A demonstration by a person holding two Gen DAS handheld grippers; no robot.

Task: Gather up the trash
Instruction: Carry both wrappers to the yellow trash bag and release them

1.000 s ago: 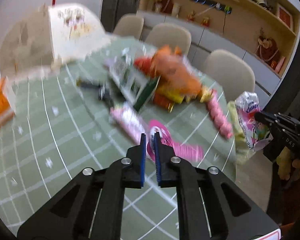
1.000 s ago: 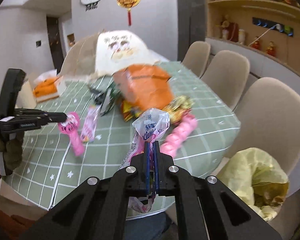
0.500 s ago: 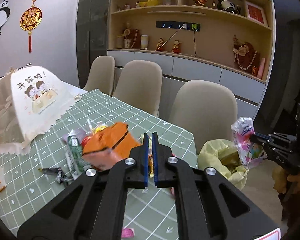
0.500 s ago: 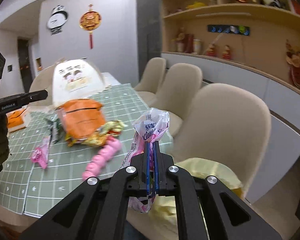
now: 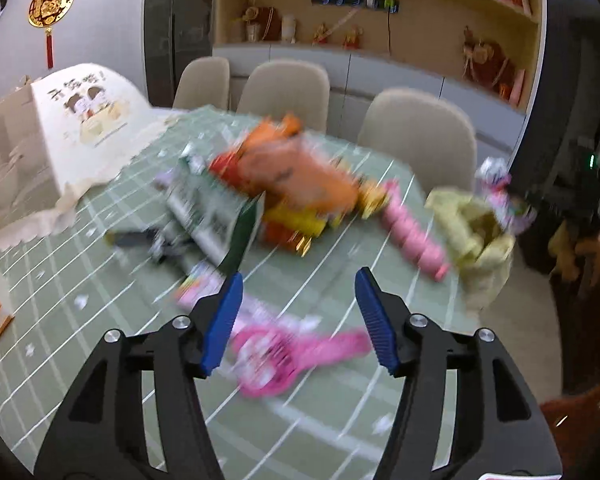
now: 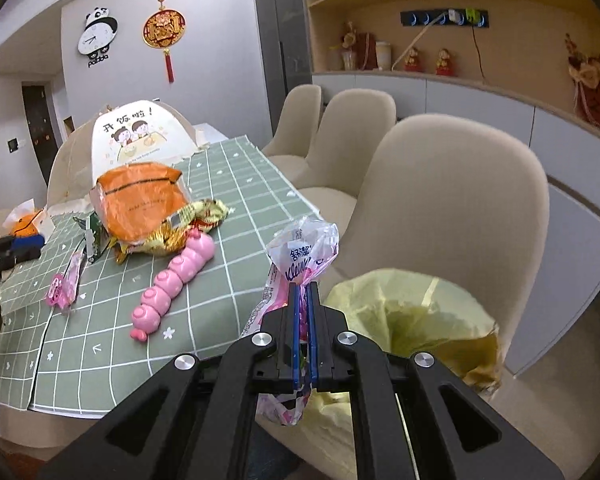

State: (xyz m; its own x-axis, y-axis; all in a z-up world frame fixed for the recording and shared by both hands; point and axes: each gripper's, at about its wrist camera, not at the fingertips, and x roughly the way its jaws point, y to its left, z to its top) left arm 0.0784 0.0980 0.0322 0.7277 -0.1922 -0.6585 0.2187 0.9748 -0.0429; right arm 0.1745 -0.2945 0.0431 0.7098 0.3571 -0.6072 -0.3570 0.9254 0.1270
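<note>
While the right gripper (image 6: 303, 300) stays out of it, pinching a crinkled clear-and-pink tissue wrapper (image 6: 304, 252) beside the open yellow plastic trash bag (image 6: 412, 320), the left gripper (image 5: 298, 316) is opening its blue jaws above a flat pink plastic wrapper (image 5: 284, 354) on the green checked tablecloth (image 5: 100, 292). To do this well, lower until both pads straddle the wrapper's middle, then close. The wrapper lies between the spread jaws, nothing pressing on it.
</note>
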